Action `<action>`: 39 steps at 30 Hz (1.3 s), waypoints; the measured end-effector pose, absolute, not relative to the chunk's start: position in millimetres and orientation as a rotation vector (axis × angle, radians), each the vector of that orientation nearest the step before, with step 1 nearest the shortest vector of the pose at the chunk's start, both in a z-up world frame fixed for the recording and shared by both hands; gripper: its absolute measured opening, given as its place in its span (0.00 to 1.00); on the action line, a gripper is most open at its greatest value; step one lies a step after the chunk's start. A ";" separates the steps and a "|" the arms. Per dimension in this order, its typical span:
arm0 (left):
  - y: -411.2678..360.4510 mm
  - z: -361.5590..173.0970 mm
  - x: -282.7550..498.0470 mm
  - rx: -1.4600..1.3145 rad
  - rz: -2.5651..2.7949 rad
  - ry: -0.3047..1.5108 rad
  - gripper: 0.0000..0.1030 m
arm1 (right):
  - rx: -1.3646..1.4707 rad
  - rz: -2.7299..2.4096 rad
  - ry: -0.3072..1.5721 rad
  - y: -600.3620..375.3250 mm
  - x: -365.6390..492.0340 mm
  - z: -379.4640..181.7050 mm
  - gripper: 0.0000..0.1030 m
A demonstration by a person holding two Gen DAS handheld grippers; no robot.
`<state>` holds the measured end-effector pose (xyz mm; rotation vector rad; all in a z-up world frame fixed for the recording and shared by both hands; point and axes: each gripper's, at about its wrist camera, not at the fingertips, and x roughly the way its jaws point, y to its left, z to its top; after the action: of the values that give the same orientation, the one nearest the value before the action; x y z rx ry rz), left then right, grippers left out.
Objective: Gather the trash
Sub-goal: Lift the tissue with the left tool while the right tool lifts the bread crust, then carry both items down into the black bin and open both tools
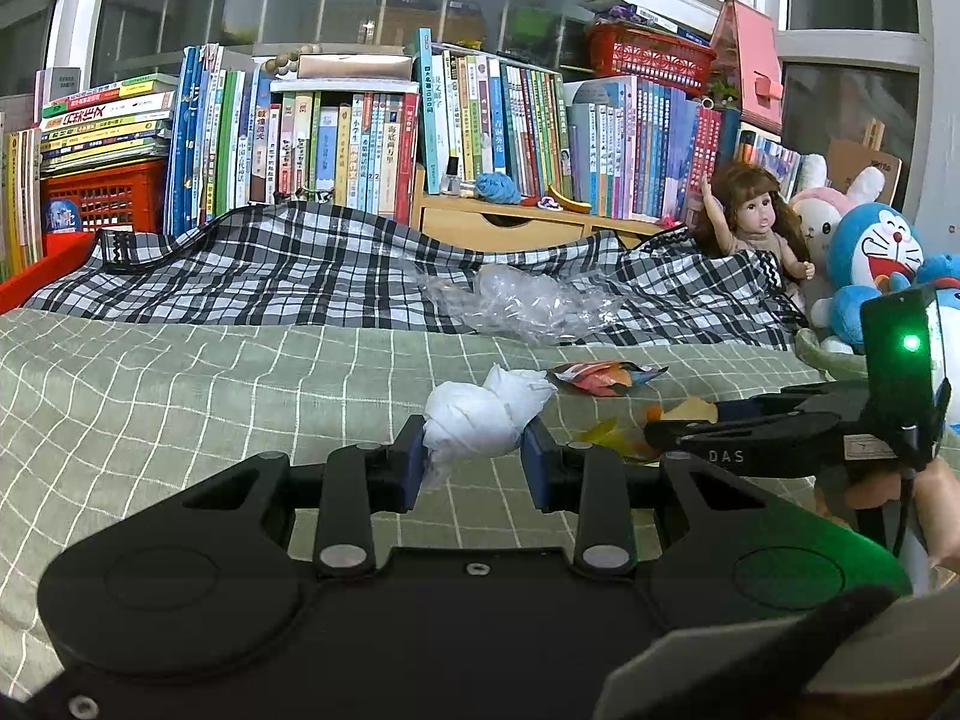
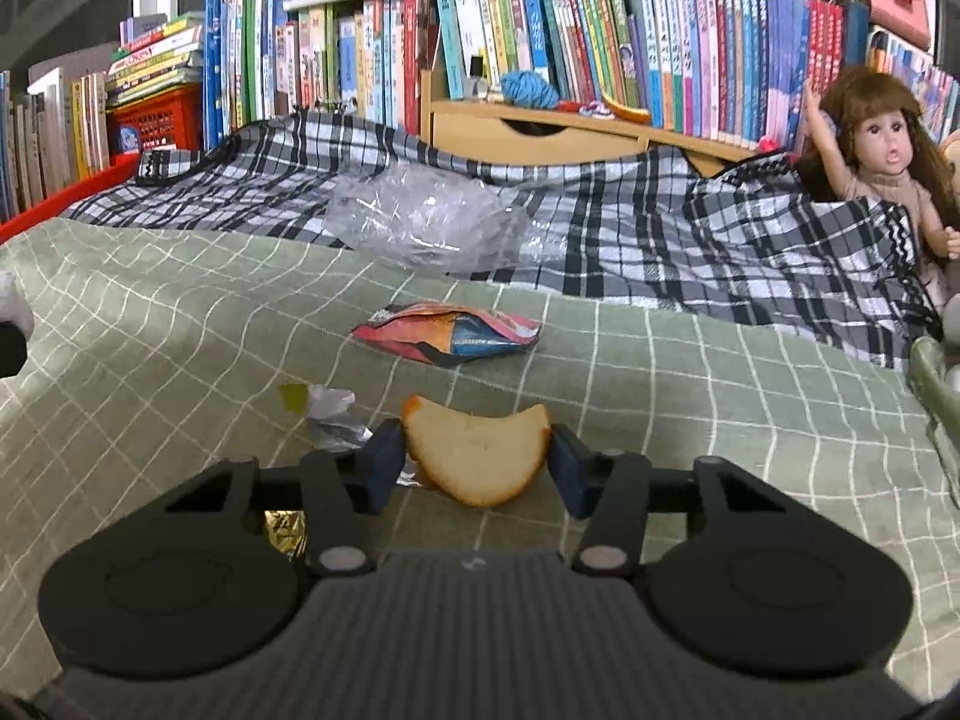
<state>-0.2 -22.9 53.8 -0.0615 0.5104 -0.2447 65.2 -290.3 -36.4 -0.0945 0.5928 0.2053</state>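
My left gripper [image 1: 474, 456] is shut on a crumpled white tissue [image 1: 480, 414], just above the green checked bedsheet [image 1: 180, 396]. My right gripper [image 2: 477, 465] is shut on a curved piece of orange peel [image 2: 477, 459], both pads against its ends. In the left wrist view the right gripper comes in from the right, low over the sheet. A colourful snack wrapper [image 2: 447, 336] lies flat ahead of it. A crumpled clear plastic bag [image 2: 426, 222] rests further back on the plaid blanket. A small silver foil scrap [image 2: 333, 420] lies by the right gripper's left finger.
A black-and-white plaid blanket [image 2: 660, 228] is bunched across the back of the bed. Behind it stand rows of books [image 1: 360, 144], a wooden drawer box [image 1: 504, 225] and a red crate [image 1: 102, 195]. A doll [image 1: 756, 216] and plush toys [image 1: 876, 258] sit at the right.
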 end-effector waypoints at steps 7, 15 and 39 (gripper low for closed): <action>-23.7 58.1 -11.9 -0.066 -0.256 0.497 0.31 | -0.043 0.228 0.543 -297.9 39.5 -22.3 0.49; -24.0 54.0 -38.2 -0.080 -0.259 0.506 0.31 | 0.007 0.288 0.501 -298.3 -3.2 -12.2 0.49; 11.4 -6.9 -165.7 -0.125 -0.206 0.725 0.31 | 0.022 0.501 0.521 -270.7 -138.8 -47.0 0.49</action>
<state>-165.7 11.4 -6.9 -0.1250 0.7246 -0.2061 -138.8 -270.7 -47.0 0.0217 0.5212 0.5006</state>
